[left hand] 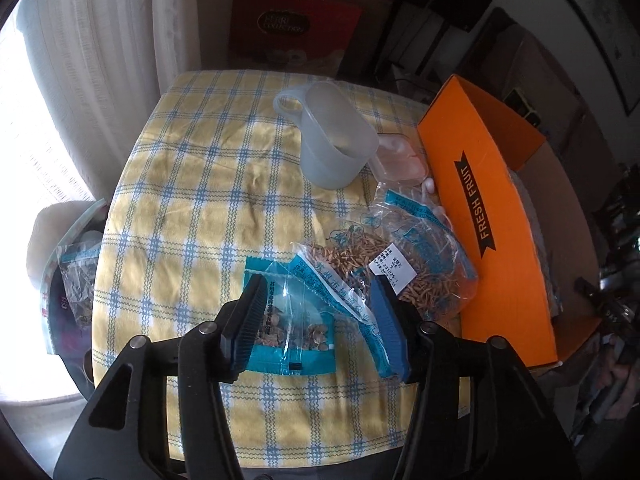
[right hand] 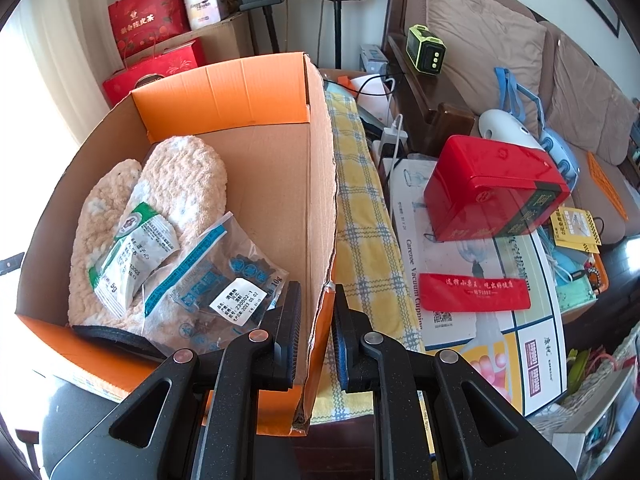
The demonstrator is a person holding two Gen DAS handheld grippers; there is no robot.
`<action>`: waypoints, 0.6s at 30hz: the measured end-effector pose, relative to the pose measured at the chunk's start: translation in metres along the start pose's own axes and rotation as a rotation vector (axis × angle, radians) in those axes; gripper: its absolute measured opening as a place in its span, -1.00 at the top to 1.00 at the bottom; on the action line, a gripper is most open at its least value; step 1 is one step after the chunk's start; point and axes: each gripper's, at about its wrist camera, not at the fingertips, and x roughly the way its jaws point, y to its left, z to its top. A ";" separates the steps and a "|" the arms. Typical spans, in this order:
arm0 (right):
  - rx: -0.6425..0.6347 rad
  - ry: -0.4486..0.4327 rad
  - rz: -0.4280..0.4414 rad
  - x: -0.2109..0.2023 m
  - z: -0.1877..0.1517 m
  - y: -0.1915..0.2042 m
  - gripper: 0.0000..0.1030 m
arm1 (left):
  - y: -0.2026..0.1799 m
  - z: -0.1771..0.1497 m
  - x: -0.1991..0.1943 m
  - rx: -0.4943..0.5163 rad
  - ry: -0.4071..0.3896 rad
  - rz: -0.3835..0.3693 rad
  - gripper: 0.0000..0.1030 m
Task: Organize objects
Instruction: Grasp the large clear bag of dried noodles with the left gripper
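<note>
The left gripper (left hand: 316, 320) stands open above a teal packet (left hand: 288, 336) that lies on the checked worktop (left hand: 192, 184). At 1 o'clock from it lie clear bags of dried herbs (left hand: 404, 256), and further a plastic jug (left hand: 332, 136). The right gripper (right hand: 316, 336) is clamped on the wall of the orange box (right hand: 324, 208); slippers (right hand: 160, 208) and sachets (right hand: 136, 252) lie inside at 10 o'clock.

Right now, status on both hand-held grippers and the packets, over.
Left hand-held gripper open above teal packet, not gripping. Right hand-held gripper shut on orange box wall. Two packets already boxed on slippers. Nothing blocking.
</note>
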 end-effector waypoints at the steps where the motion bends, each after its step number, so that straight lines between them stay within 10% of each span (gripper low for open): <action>1: -0.001 0.000 0.000 0.000 0.000 0.000 0.73 | -0.006 0.000 0.005 0.013 0.011 0.003 0.02; 6: -0.001 0.001 -0.001 0.000 -0.001 -0.001 0.73 | -0.029 -0.006 0.030 0.072 0.072 0.013 0.04; 12: -0.003 0.001 -0.002 0.000 -0.001 -0.001 0.73 | -0.036 -0.008 0.034 0.072 0.062 0.021 0.70; 18: -0.001 0.000 0.001 -0.001 -0.002 -0.001 0.73 | -0.033 -0.002 0.012 0.053 0.001 -0.011 0.92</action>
